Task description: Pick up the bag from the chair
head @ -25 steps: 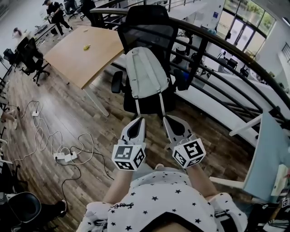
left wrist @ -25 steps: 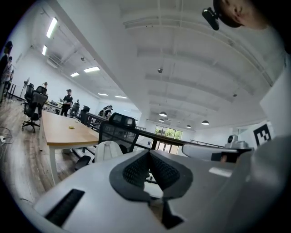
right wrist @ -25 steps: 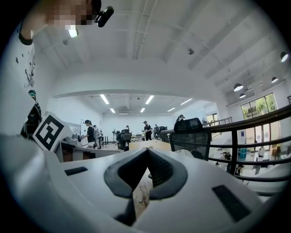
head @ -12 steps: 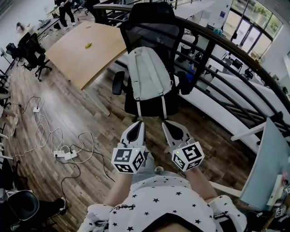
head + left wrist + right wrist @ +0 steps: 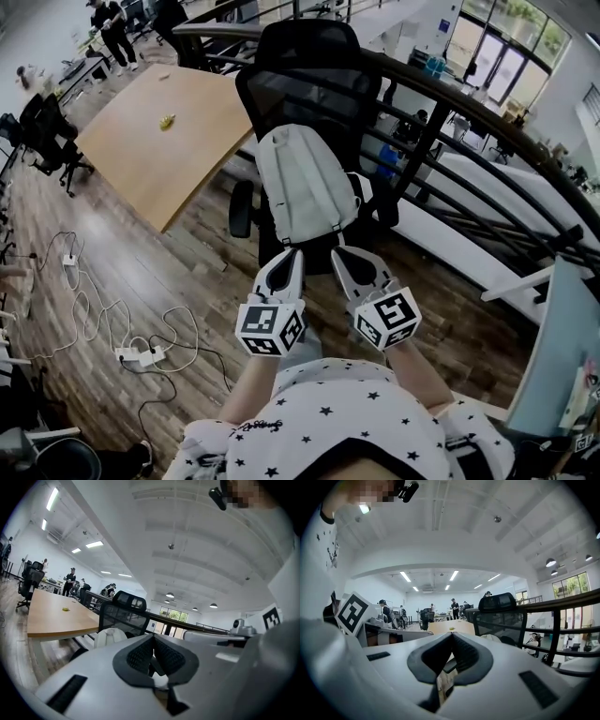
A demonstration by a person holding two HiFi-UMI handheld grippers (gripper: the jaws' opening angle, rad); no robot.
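Observation:
A light grey backpack (image 5: 300, 183) leans upright against the back of a black office chair (image 5: 298, 66), its two straps hanging over the seat's front. My left gripper (image 5: 292, 253) and right gripper (image 5: 340, 252) are side by side just short of the straps, not touching the bag. Both are shut with nothing between the jaws. In the left gripper view the bag (image 5: 108, 637) and the chair (image 5: 127, 612) show left of the shut left gripper (image 5: 153, 637). In the right gripper view the chair (image 5: 500, 613) rises right of the shut right gripper (image 5: 452, 635).
A wooden table (image 5: 155, 136) stands left of the chair and a dark railing (image 5: 441, 108) runs behind it. Cables and a power strip (image 5: 139, 354) lie on the wooden floor at left. A white desk edge (image 5: 562, 337) is at right. People stand far back.
The chair and bag have come closer and shifted slightly. Both grippers now sit nearer the bag's hanging straps, still shut and side by side.

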